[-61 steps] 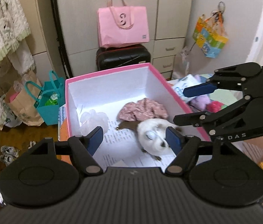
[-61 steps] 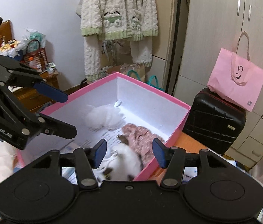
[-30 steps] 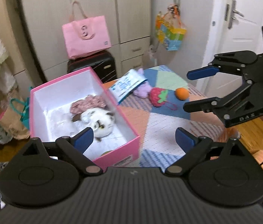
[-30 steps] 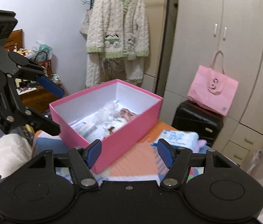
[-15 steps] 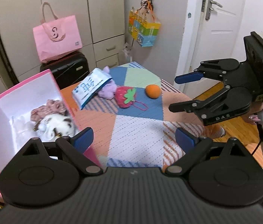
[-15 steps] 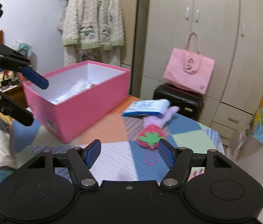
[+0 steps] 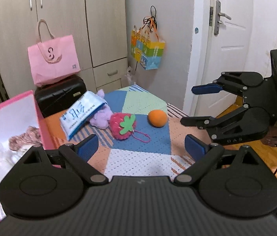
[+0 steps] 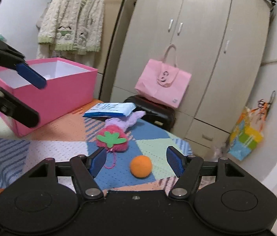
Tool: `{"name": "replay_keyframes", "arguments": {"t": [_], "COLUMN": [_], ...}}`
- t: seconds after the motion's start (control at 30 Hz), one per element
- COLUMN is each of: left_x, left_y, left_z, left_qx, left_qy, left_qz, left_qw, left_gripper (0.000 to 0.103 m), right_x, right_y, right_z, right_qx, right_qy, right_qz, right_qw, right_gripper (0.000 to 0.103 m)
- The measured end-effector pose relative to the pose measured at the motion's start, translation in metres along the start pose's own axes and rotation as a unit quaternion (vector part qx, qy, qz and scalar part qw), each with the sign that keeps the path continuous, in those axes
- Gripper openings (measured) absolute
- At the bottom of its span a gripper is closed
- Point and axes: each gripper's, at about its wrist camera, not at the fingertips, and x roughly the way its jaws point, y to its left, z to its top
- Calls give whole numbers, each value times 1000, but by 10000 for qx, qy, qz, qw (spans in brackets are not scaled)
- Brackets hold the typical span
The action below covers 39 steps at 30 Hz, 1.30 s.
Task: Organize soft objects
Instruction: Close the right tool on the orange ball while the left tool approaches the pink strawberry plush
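Observation:
On the patchwork cloth lie a red strawberry plush (image 7: 122, 127) (image 8: 111, 138), an orange ball (image 7: 157, 118) (image 8: 140, 166), a purple plush (image 7: 101, 118) (image 8: 122, 122) and a blue-white tissue pack (image 7: 81, 114) (image 8: 109, 110) leaning on the purple plush. The pink box (image 7: 40, 122) (image 8: 59, 90) stands at the left and holds a pink cloth (image 7: 25, 137) and something white. My left gripper (image 7: 141, 147) (image 8: 30, 98) is open and empty, short of the strawberry. My right gripper (image 8: 136, 160) (image 7: 189, 105) is open, and the ball appears framed between its fingers, untouched.
A pink tote bag (image 7: 53, 59) rests on a black suitcase (image 7: 59, 96) before the wardrobe. A colourful paper bag (image 7: 148, 53) hangs on the wall beside a white door (image 7: 226, 49). A knitted cardigan (image 8: 71, 25) hangs behind the box. The table's far edge lies just past the ball.
Both grippers have swung away from the pink box toward the toys on the cloth and sunk lower. The box now sits at the left edge. Both jaws stay equally wide.

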Motion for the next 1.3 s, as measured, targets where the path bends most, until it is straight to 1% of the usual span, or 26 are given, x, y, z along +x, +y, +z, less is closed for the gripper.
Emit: {"name": "replay_keyframes", "arguments": {"t": [0.07,0.17,0.23,0.33,0.43,0.5,0.57,0.63,0.73,0.9,0.97,1.03,1.13,1.17,1.2,1.23,1.27,1.3], "left_x": [6,23,35,53,70,80,91,104,125,153,159,165,171,172,173,173,174,175], "left_y": [-1,-2,-4,-8,-6,0,7,10,17,28,29,30,28,29,31,32,32,31], "left_z": [-3,-7,-8,-7,-5,-4,-5,-3,1,3,1,-2,-5,-6,-6,-7,-7,-6], "left_qx": [-68,-257,-337,-373,-490,-676,-817,-795,-867,-1205,-1267,-1243,-1050,-1060,-1144,-1225,-1281,-1262], "left_qy": [-113,-61,-80,-90,-167,-264,-396,-444,-388,-63,12,107,168,201,229,253,280,289], "left_qz": [-9,-57,-107,-215,-32,51,240,469,689,914,929,989,1280,1260,1169,1110,1063,1063], "left_qw": [9999,9996,9993,9990,9987,9974,9956,9947,9931,9885,9876,9872,9861,9861,9863,9859,9856,9859], "left_gripper": [95,95,95,95,95,95,95,94,94,92,92,92,92,92,89,80,74,62], "right_x": [5,15,21,28,36,44,52,61,75,93,99,105,111,111,111,111,110,111], "right_y": [-4,-9,-13,-12,-9,-10,-14,-20,-26,-32,-34,-35,-33,-32,-32,-33,-33,-34], "right_z": [-3,-9,-14,-20,-27,-32,-38,-42,-44,-38,-38,-37,-38,-38,-37,-37,-37,-37], "right_qx": [128,299,447,409,246,184,226,362,593,943,1106,1249,1264,1250,1253,1266,1287,1303], "right_qy": [40,43,-65,-211,-321,-328,-272,-164,-13,347,455,589,661,643,615,590,565,542], "right_qz": [105,137,49,73,-86,-233,-236,-165,-53,335,439,555,594,603,608,608,609,604], "right_qw": [9999,9994,9990,9989,9991,9990,9991,9991,9982,9944,9919,9889,9880,9882,9883,9883,9882,9882], "right_gripper": [73,72,72,72,72,73,73,73,73,73,73,73,72,72,72,72,70,64]}}
